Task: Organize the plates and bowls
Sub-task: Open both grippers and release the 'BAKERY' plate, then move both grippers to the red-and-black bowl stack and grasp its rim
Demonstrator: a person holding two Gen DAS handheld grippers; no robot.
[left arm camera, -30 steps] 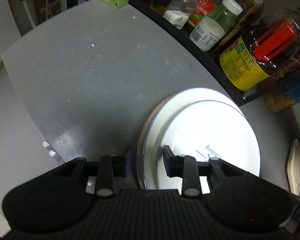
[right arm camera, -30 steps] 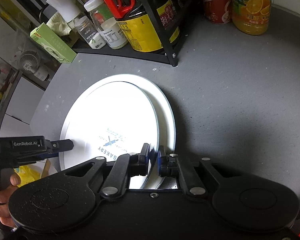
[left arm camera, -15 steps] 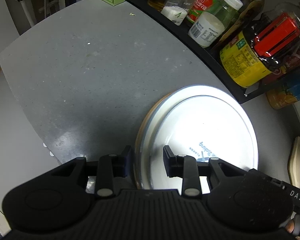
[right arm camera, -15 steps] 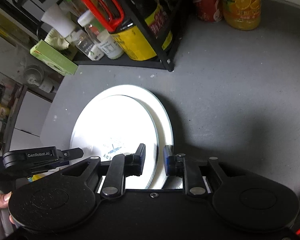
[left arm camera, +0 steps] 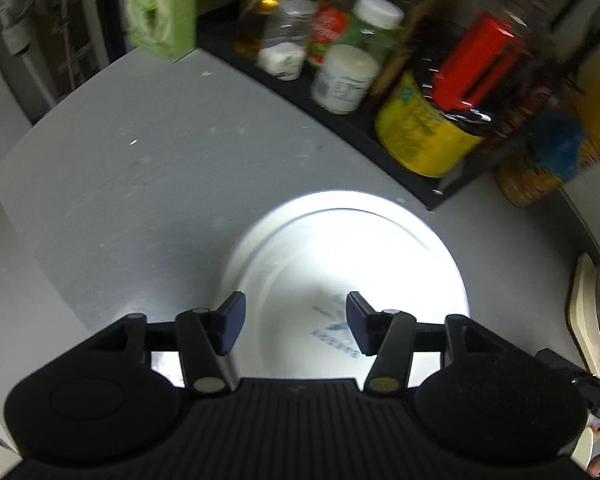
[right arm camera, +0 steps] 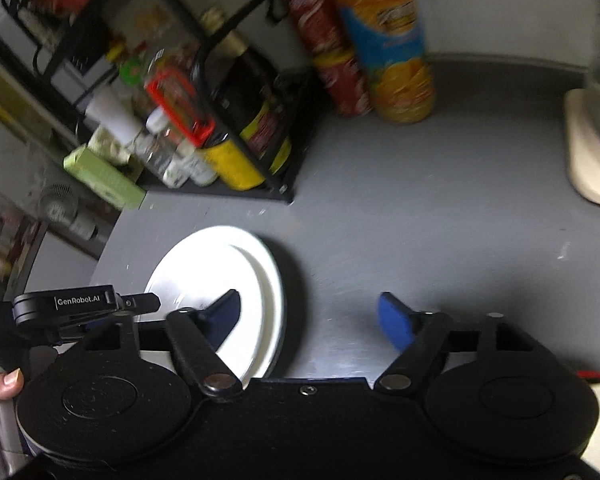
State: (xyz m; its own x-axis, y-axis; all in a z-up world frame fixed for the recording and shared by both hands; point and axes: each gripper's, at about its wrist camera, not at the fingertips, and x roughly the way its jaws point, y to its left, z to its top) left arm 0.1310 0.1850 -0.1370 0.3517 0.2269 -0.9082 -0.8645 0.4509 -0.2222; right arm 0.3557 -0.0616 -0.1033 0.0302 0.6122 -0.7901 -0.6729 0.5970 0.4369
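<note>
Two white plates [left arm camera: 340,248] lie stacked on a grey tabletop [left arm camera: 140,168], the smaller one resting inside the larger, near the tabletop's left edge and just in front of a black rack [right arm camera: 220,194] crowded with bottles and jars. The upper plate carries a blue printed logo [left arm camera: 336,332], blurred here.

The left gripper [left arm camera: 292,322] hovers above the near side of the stack, its fingers [left arm camera: 230,320] spread apart and holding nothing; one finger sits over the plates' left rim, the other over the logo. The right gripper [right arm camera: 308,318] is also empty, its fingers [right arm camera: 394,320] wide apart: its left finger overlaps the plates' right side in the picture, while its blue-padded right finger hangs over bare tabletop.

With both grippers unclasped and the plates nested flat, the stacking looks finished, and the stack probably sits by the rack to keep the middle of the tabletop free (a judgement, not something shown).

The left wrist view looks almost straight down and shows the logo and the nested rims. The right wrist view takes in more: the left gripper [right arm camera: 88,306] from the side, the person's thumb [right arm camera: 2,386] at the lower left, two tall snack cans [right arm camera: 380,48] by the back wall, and a cream-coloured board [right arm camera: 588,152] at the tabletop's right edge. Both views are motion-blurred, so labels cannot be read.
</note>
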